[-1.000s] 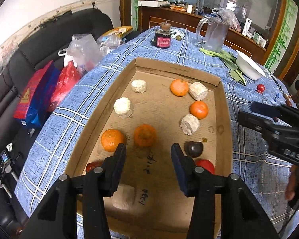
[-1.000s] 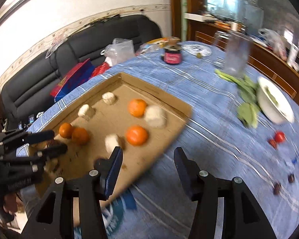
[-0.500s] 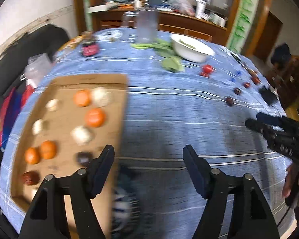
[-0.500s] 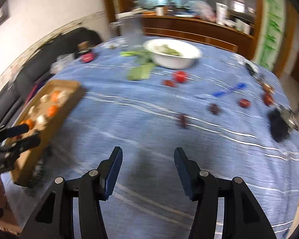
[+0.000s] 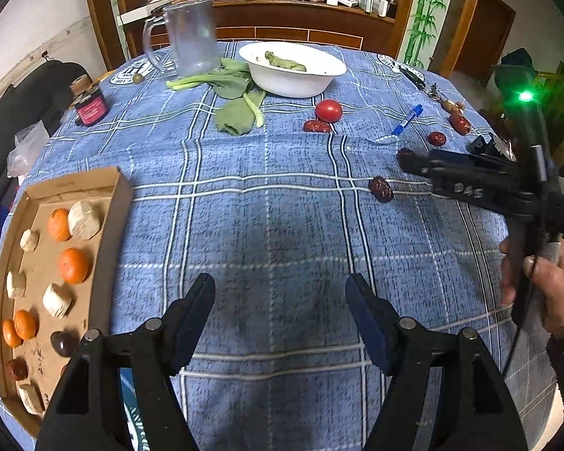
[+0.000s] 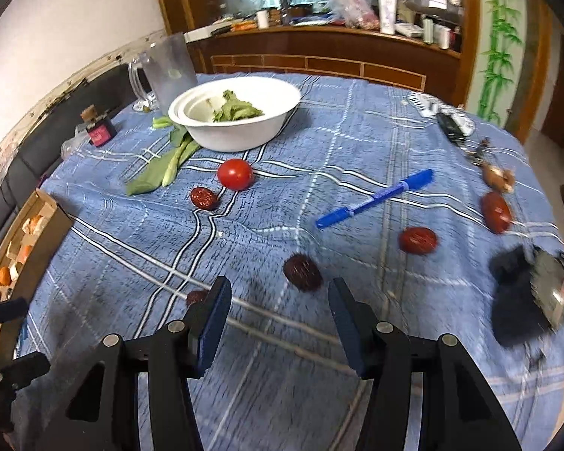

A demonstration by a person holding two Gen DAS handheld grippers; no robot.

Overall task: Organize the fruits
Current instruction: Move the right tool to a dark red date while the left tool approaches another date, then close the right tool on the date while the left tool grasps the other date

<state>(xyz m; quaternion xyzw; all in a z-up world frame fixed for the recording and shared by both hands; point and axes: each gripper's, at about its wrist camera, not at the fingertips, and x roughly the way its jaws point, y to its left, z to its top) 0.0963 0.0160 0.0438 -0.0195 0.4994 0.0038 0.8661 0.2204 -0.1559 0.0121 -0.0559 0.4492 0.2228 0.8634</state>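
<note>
Blue plaid cloth [image 5: 282, 225] covers a round table, with a wooden sideboard [image 6: 319, 49] behind it. At the table's left edge a cardboard tray [image 5: 120, 203] holds oranges [image 5: 73, 265], pale round cakes [image 5: 84, 220] and a few dark fruits. Loose on the cloth lie a tomato [image 6: 235, 174], several red dates [image 6: 417, 240] and a darker date [image 6: 302, 272], with a blue pen [image 6: 376, 199] among them. A white bowl [image 6: 244, 139] of greens sits by a clear jug [image 6: 169, 71]. The left gripper [image 5: 280, 300] hangs over bare cloth, jaws spread wide and holding nothing. The right gripper [image 6: 280, 297] is likewise spread and empty, its fingers just short of the darker date, with a small date beside its left finger [image 6: 214, 312]
</note>
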